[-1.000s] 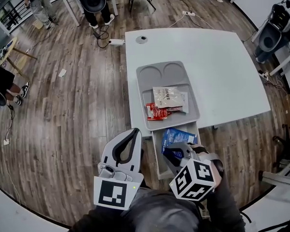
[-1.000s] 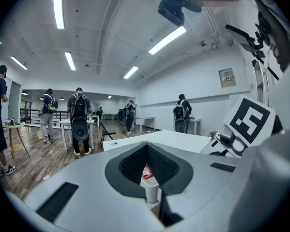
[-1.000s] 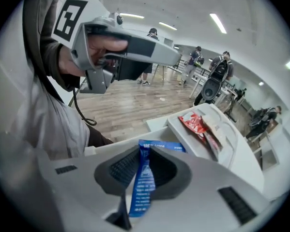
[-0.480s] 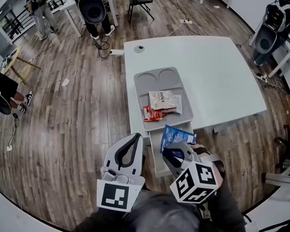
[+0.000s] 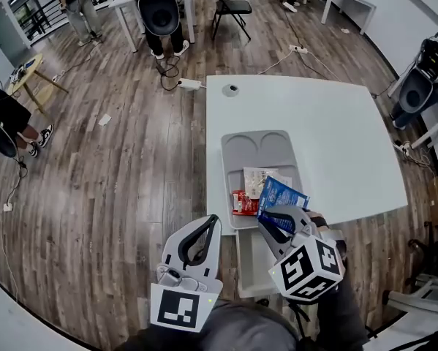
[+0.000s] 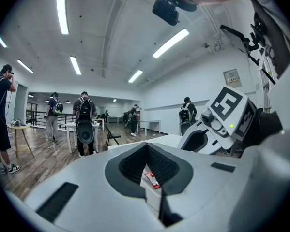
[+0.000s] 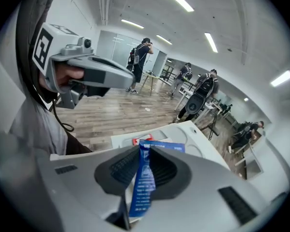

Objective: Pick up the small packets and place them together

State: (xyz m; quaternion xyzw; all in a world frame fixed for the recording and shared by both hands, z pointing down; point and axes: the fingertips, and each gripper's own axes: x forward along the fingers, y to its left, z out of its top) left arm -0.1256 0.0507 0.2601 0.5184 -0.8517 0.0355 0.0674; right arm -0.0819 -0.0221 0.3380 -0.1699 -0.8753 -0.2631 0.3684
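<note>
Right fingers (image 7: pixel 166 173): clamped on the blue packet (image 5: pixel 281 196).
Left fingers (image 6: pixel 130 166): pressed together, nothing held.
Good way: it should be lowered flat beside the red packet (image 5: pixel 242 203) in the tray (image 5: pixel 237 148), then let go.

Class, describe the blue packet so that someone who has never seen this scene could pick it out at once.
Find the white table, then the grey tray on its left side. Over the tray's near end, the right gripper pinches the blue packet. Only it is blue and held up; the red packet and the pale packet lie in the tray.
</note>
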